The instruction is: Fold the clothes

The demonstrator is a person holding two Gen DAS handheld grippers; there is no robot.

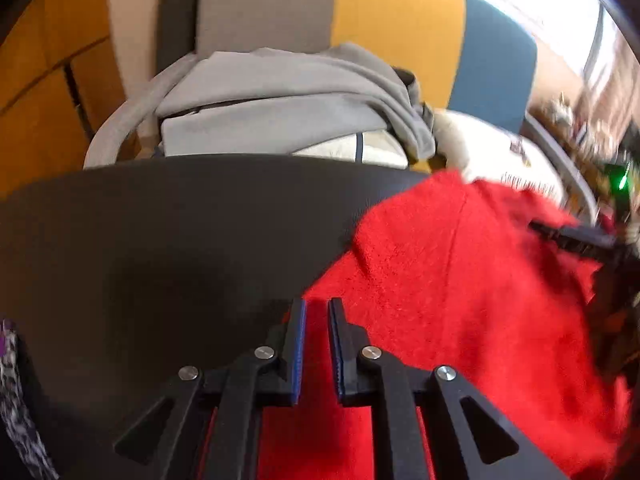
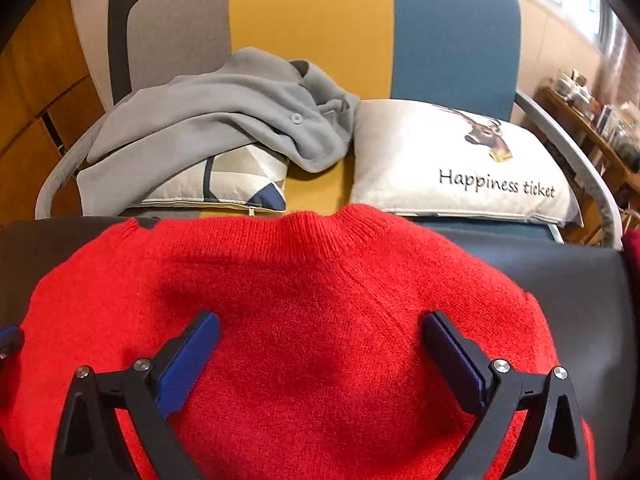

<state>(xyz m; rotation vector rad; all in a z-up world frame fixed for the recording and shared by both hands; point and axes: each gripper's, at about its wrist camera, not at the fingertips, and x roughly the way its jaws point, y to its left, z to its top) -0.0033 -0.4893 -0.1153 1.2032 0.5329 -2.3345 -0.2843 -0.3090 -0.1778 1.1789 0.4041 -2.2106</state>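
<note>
- We count one fuzzy red knitted sweater, spread flat on one dark grey table top, its ribbed neckline at the far edge of the table
- Our right gripper hangs over the middle of the sweater with its two blue-padded fingers spread wide, the knit lying beneath the gap and neither pad pressing on it
- Our left gripper sits at the sweater's left edge, its two fingers drawn nearly together with only a narrow slit between them; red knit shows through the slit, but we cannot tell whether the pads pinch it
- In the left wrist view the sweater covers the right part of the table, and the rest of the top is bare
- Behind the table stands one sofa with three back panels: grey, mustard yellow and teal blue
- On the sofa seat we count two cushions: one pale cushion with a geometric navy pattern and one white cushion printed with a deer head and the words "Happiness ticket"
- One light grey buttoned garment is heaped over the patterned cushion
- At the far right a wooden shelf with small blurred objects lines the wall
</note>
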